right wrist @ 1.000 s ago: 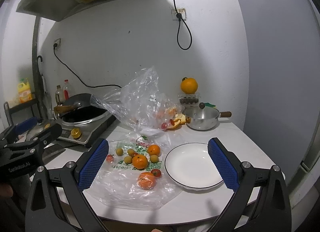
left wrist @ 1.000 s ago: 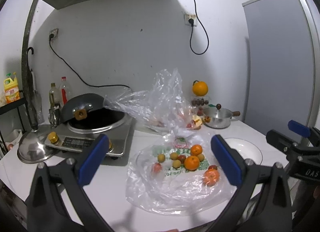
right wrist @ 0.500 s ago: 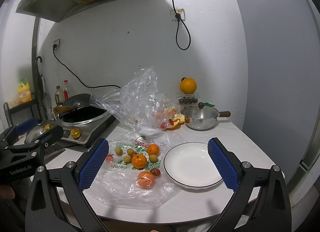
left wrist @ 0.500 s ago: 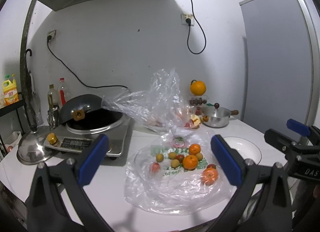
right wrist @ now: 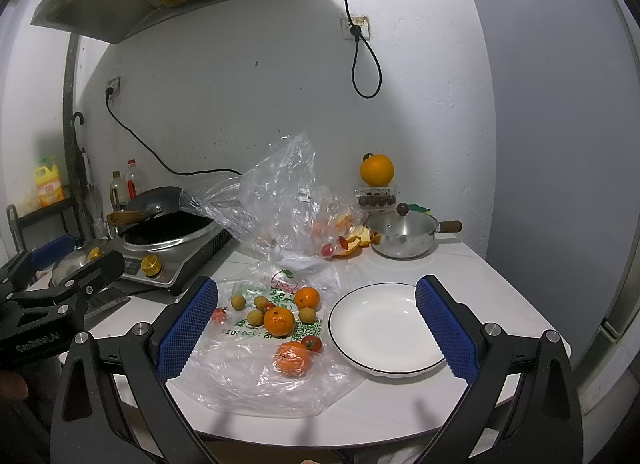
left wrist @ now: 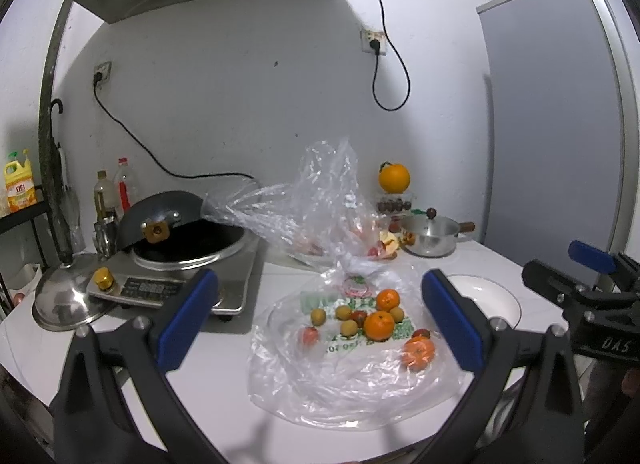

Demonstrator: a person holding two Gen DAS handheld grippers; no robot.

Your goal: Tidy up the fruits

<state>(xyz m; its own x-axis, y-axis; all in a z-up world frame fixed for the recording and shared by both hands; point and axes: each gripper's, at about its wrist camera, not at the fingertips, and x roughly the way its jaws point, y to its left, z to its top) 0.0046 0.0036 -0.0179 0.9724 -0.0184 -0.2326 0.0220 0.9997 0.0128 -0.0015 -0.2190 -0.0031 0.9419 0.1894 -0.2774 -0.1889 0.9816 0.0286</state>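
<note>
- Two grippers hover at the near edge of the white bench (right wrist: pixel 460 264), left gripper (left wrist: pixel 318 320) and right gripper (right wrist: pixel 316 322), fingers spread wide, holding nothing
- White plate (right wrist: pixel 384 328) lies bare at the right, just beside the clear plastic bag (right wrist: pixel 260 376) spread flat at the middle
- Oranges (right wrist: pixel 279 320) on the bag look firm and round, likely to roll; grip across the middle
- Small yellowish fruits (right wrist: pixel 255 318) and red cherry tomatoes (right wrist: pixel 311 342) look light, soft and easily bruised; pinch gently, clear of the slippery film
</note>
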